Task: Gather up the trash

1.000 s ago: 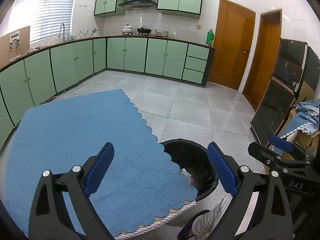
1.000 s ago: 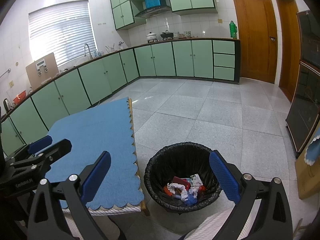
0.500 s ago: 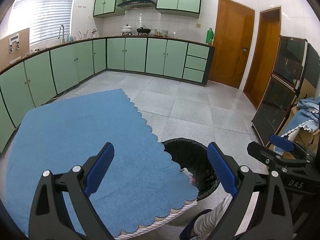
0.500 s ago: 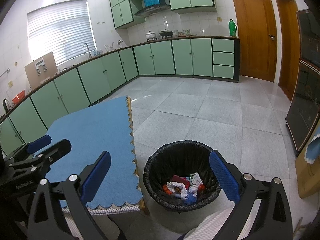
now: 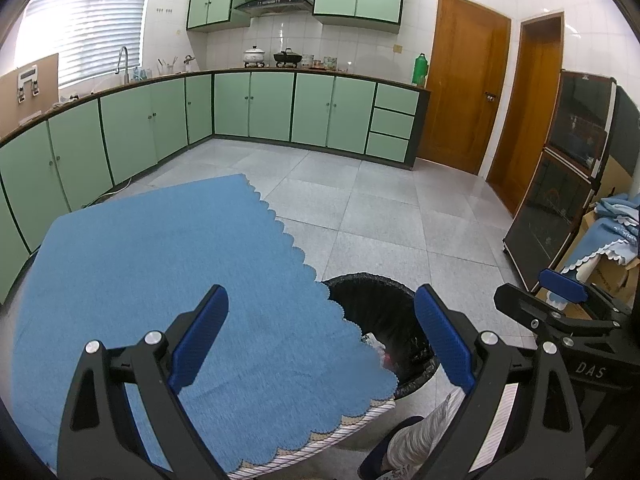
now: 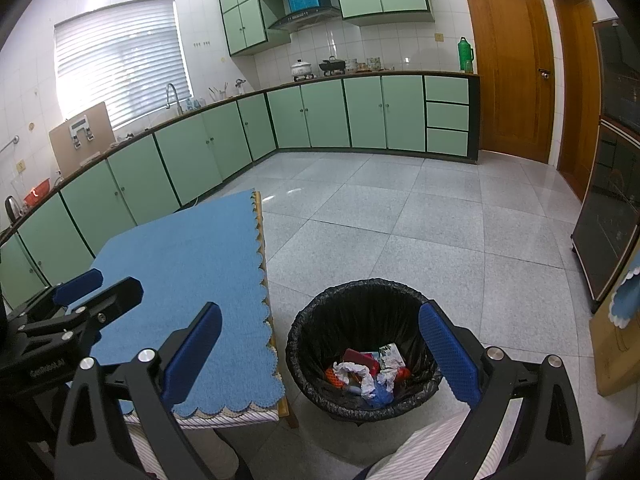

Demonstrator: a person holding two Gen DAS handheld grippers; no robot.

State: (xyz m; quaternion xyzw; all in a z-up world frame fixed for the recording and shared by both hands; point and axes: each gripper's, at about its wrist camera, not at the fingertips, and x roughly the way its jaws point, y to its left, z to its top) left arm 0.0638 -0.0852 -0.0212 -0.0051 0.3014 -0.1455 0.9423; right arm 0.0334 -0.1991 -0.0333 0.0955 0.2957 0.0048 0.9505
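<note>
A round bin lined with a black bag (image 6: 362, 304) stands on the floor just right of the table. Crumpled paper and coloured wrappers (image 6: 368, 372) lie at its bottom. My right gripper (image 6: 320, 356) hangs open above the bin, nothing between its blue pads. Over the table's blue cloth (image 5: 160, 264) my left gripper (image 5: 320, 340) is open and holds nothing. In the left wrist view the bin (image 5: 376, 292) is half hidden behind the cloth's corner, and the right gripper (image 5: 560, 304) shows at the right edge. The left gripper (image 6: 80, 300) appears at the left of the right wrist view.
The table (image 6: 240, 414) has a striped under-cloth and a wooden leg next to the bin. Green cabinets (image 5: 272, 108) line the far walls. A dark glass-door cabinet (image 5: 560, 200) and a box with blue cloths (image 5: 608, 248) stand at the right. A person's leg and shoe (image 5: 404, 448) are below.
Both grippers have drifted slightly; the views shift a little, with the bin a touch nearer in the right wrist view. Both stay open.
</note>
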